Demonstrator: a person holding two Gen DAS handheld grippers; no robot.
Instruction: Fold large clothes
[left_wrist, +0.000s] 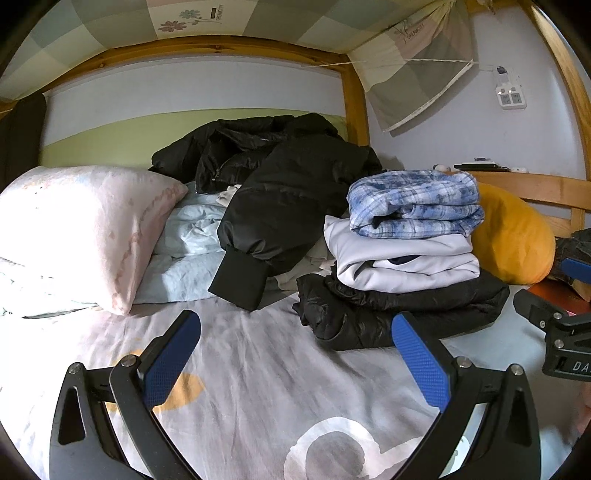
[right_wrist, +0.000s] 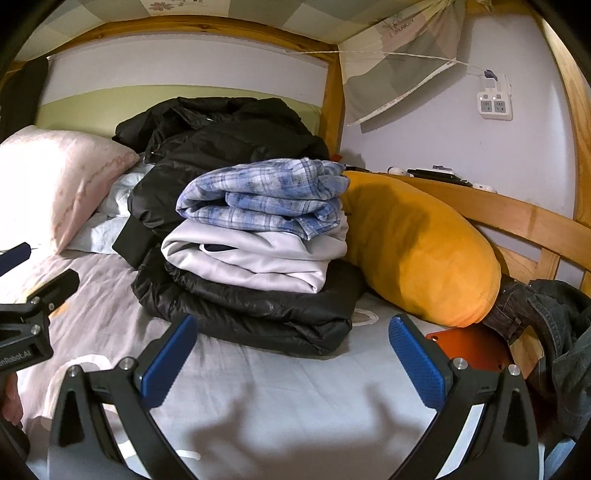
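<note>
A folded stack lies on the bed: a blue plaid shirt (left_wrist: 413, 201) (right_wrist: 266, 195) on top, a pale grey garment (left_wrist: 402, 258) (right_wrist: 255, 254) under it, a black puffer jacket (left_wrist: 391, 314) (right_wrist: 251, 314) at the bottom. Behind it sprawls an unfolded black jacket (left_wrist: 280, 192) (right_wrist: 221, 147), one cuffed sleeve hanging forward. My left gripper (left_wrist: 295, 332) is open above the sheet, nothing between its blue pads. My right gripper (right_wrist: 293, 336) is open too, just short of the stack's front edge.
A pink pillow (left_wrist: 81, 225) (right_wrist: 55, 184) lies at the left over crumpled light-blue bedding (left_wrist: 188, 247). An orange cushion (left_wrist: 513, 236) (right_wrist: 417, 247) leans on the wooden bed rail (right_wrist: 517, 218). Dark denim (right_wrist: 554, 314) and an orange flat object (right_wrist: 476, 347) lie at the right.
</note>
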